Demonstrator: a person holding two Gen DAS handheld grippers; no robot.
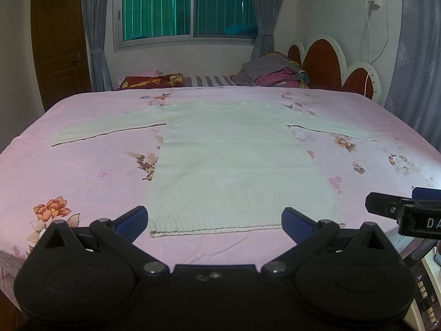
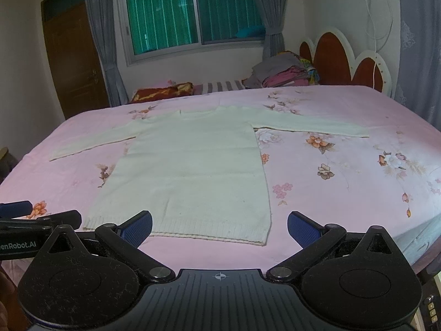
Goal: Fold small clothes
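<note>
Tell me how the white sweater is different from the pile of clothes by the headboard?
The white knitted sweater lies spread flat, sleeves out, mid-bed; the heap of grey and pink clothes is stacked at the far end. The sweater is one pale colour; the heap is many colours. Both rest on the bed.

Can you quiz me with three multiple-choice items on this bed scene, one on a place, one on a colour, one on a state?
1. Where does the pile of folded clothes sit?
A. at the far end of the bed, by the headboard
B. on the sweater
C. on the floor

2. What colour is the sweater?
A. red
B. white
C. black

3. How are the sleeves?
A. folded over the chest
B. rolled up
C. spread out to both sides

Answers:
A, the pile lies beside the headboard.
B, the knit is pale white against the pink sheet.
C, both sleeves lie flat and outstretched, while the left claw and right claw are open, holding nothing.
</note>
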